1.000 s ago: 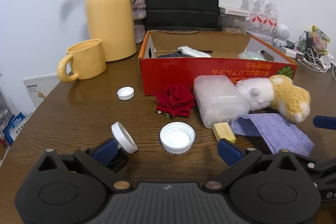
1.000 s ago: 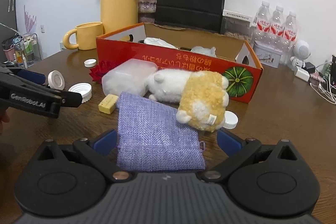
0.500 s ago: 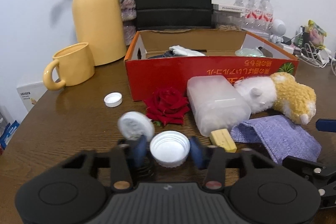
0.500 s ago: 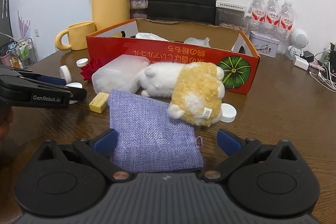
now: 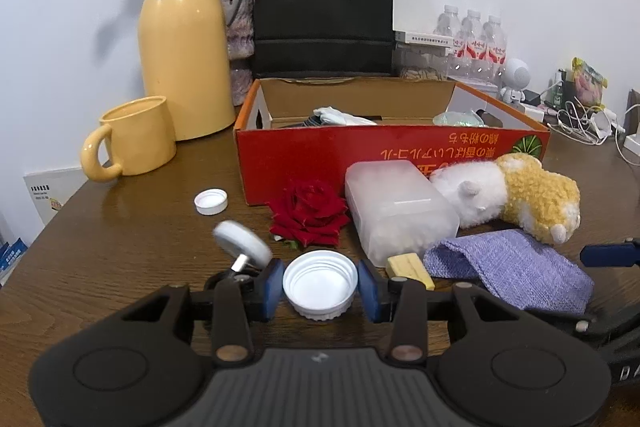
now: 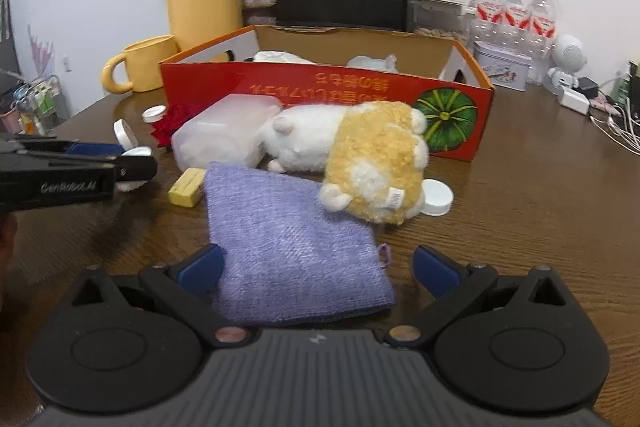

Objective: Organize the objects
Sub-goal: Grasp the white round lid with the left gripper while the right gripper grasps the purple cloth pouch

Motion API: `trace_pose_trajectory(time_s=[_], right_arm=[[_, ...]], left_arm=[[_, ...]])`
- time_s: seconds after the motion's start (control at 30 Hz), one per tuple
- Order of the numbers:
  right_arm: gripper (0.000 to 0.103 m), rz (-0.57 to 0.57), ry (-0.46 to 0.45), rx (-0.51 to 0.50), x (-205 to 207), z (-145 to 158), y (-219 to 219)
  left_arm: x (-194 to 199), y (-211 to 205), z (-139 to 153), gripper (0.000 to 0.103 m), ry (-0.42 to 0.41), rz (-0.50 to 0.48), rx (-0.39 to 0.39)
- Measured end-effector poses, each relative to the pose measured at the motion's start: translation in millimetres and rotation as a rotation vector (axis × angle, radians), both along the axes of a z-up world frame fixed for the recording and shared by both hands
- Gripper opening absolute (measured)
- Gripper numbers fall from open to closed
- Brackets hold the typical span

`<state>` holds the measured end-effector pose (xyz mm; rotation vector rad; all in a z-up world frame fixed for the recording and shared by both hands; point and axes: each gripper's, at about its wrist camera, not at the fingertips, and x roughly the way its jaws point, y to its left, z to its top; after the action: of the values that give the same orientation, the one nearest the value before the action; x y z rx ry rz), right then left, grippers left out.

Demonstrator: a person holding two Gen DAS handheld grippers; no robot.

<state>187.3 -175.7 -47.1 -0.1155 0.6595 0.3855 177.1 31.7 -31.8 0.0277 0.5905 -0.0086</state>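
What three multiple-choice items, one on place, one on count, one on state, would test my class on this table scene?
1. The red rose lies: A in the mug; B on the table before the red box; C inside the box.
2. Water bottles by the wall: A two; B three; C five.
3. The left gripper is: A wide open; B shut on the large white cap; C holding the purple cloth.
B, it lies beside the box front; B, three caps show; B, its jaws have just been closing and the pads meet the cap's sides.

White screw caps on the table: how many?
3. A large cap is clamped in the left gripper, a small cap lies near the yellow mug, and a third cap is partly hidden behind the plush toy. More may be hidden inside the red box.
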Motion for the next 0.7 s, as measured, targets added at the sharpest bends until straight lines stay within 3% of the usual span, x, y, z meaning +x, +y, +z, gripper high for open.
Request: trace_pose_trajectory(time_s=[0.07, 0.13, 0.23, 0.3, 0.37, 0.47, 0.57, 0.7], right_arm=[[0.091, 0.019, -0.002, -0.015, -3.8, -0.1, 3.9], [0.088, 0.029, -0.006, -0.018, -7.2, 0.3, 5.7], [0.068, 0.029, -0.006, -0.005, -8.5, 1.1, 4.4], [0.061, 0.022, -0.007, 0.008, -8.4, 1.7, 2.0], [0.044, 0.017, -0.012, 0.015, -8.7, 2.3, 0.5], [0.027, 0.017, -0.016, 0.026, -8.8, 3.2, -1.7], [0.017, 0.024, -0.023, 0.042, -9.7, 4.1, -2.8], [0.016, 0.043, -0.064, 0.059, -17.9, 7.6, -3.0]], left_arm=[[-0.1, 2.0, 0.4, 0.039, 0.0, 0.0, -0.01], [-0.6, 3.3, 0.4, 0.039, 0.0, 0.003, -0.018], [-1.4, 4.7, 0.3, 0.039, 0.001, 0.002, -0.026], [-2.1, 4.9, 0.5, 0.039, -0.002, -0.003, -0.029], [-2.5, 4.7, 0.4, 0.039, -0.003, -0.003, -0.028], [-2.9, 5.3, 0.1, 0.039, -0.002, -0.001, -0.032], [-3.2, 6.0, -0.3, 0.039, 0.0, 0.0, -0.036], [-3.9, 6.0, -0.2, 0.039, -0.004, 0.0, -0.035]])
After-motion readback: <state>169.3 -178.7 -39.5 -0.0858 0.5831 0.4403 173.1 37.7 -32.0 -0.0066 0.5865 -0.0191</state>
